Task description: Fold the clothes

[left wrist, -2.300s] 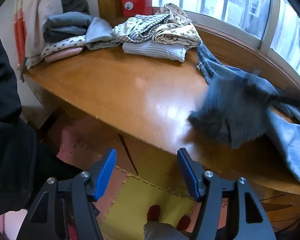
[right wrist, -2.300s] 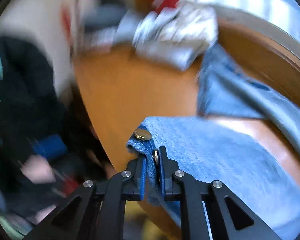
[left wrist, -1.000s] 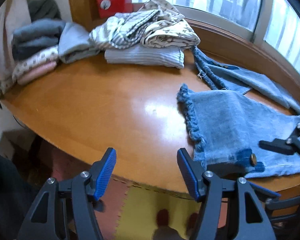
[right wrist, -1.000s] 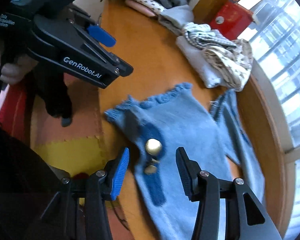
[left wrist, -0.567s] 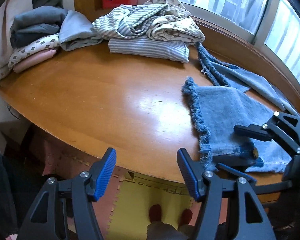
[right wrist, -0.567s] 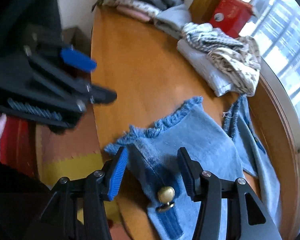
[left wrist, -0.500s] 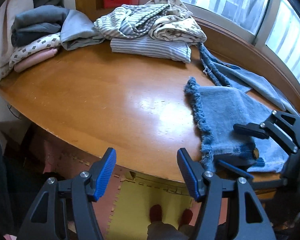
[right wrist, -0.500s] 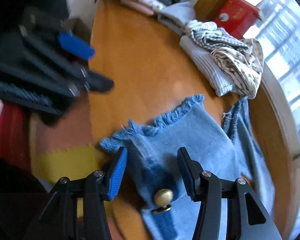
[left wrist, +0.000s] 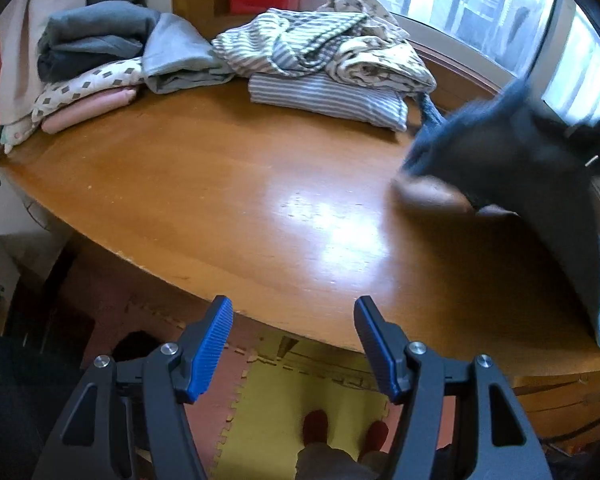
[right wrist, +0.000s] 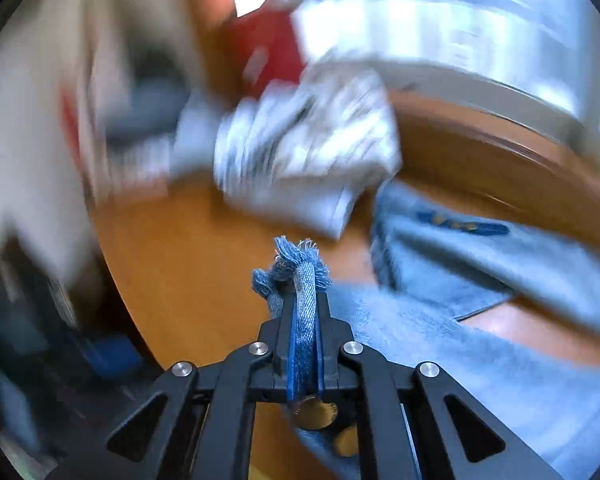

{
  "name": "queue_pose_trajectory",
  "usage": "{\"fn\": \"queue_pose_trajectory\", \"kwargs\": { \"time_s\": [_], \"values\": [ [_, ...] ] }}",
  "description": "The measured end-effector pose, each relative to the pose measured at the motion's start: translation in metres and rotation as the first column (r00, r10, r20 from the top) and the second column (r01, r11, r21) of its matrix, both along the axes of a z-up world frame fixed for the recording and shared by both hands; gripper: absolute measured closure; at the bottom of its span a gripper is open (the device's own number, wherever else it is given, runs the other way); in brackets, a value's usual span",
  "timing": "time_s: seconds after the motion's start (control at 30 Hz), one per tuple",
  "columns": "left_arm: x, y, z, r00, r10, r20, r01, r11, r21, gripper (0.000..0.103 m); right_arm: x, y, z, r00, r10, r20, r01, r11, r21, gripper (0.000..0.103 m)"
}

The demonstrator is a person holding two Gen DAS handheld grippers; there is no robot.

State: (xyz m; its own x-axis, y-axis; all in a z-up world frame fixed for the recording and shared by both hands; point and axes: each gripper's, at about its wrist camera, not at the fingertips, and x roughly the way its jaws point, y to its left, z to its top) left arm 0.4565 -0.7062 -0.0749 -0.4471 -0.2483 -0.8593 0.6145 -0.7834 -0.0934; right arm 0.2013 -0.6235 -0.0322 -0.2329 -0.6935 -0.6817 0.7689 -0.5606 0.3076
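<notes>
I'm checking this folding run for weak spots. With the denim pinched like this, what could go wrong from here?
1. The right gripper has just closed on only the frayed corner of the denim garment, so it may slip out mid-swing.
2. The left gripper hangs open, off the table edge, so nothing steadies the other corner.
3. The swinging cloth could brush the striped pile.

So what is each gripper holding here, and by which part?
The right gripper is shut on the denim garment, pinching its frayed corner near the brass button. The left gripper is open, holding nothing.
</notes>
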Motion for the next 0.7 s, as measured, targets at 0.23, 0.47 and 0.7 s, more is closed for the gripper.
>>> {"fn": "queue_pose_trajectory", "kwargs": {
  "time_s": [0.23, 0.47, 0.7],
  "values": [
    [-0.003, -0.007, -0.003, 0.999, 0.012, 0.035, -0.011, 0.999, -0.04, 0.042, 0.044, -0.035, -0.07, 0.955, 0.174, 0.241, -0.213, 0.966, 0.146, 0.083],
    [-0.021, 0.0, 0.022, 0.998, -0.053, -0.026, 0.051, 0.996, -0.072, 0.042, 0.058, -0.008, -0.038, 0.972, 0.217, 0.085, -0.227, 0.963, 0.144, 0.063],
    [-0.092, 0.064, 0.02, 0.948, -0.318, -0.031, 0.314, 0.945, -0.089, 0.042, -0.003, 0.114, -0.042, 0.984, -0.148, -0.102, 0.173, 0.938, 0.301, 0.048]
  ]
}}
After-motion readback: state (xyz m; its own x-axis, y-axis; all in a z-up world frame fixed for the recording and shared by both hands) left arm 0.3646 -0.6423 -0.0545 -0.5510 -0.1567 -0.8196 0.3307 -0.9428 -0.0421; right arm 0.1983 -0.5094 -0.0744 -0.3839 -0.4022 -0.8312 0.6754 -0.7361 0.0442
